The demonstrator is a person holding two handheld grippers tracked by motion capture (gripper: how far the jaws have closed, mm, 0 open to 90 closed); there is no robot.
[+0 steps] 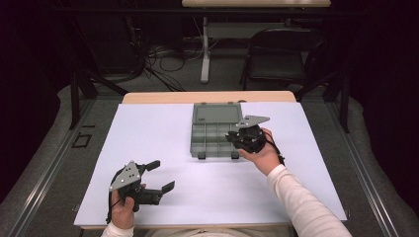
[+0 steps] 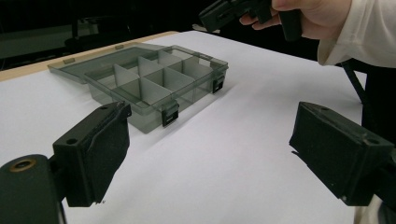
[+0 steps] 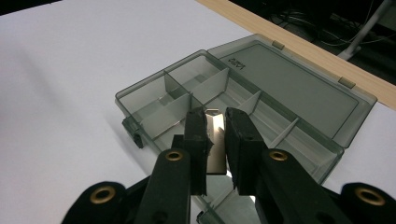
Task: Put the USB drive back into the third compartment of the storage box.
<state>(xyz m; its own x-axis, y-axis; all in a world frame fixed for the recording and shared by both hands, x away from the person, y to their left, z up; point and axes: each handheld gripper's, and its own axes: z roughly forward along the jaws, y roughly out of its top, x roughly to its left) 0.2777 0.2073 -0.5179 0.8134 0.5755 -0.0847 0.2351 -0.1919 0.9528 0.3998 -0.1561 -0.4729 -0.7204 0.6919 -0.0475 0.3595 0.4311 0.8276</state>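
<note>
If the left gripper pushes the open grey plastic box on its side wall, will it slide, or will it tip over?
The box would probably slide: it is low, wide and flat on the smooth white sheet. It looks light, with thin translucent walls and mostly empty compartments. The open lid lies flat behind, so tipping seems unlikely, though it may swivel.

Cream sleeve [image 1: 301,200]; black jaws, seemingly brass-coloured screws.

The left claw [image 2: 205,154] stands wide open over the white surface [image 2: 243,140]. Beyond lies an open box [image 2: 154,84] (lid flat behind it); the other claw [image 2: 219,11] hangs above its far end.
</note>
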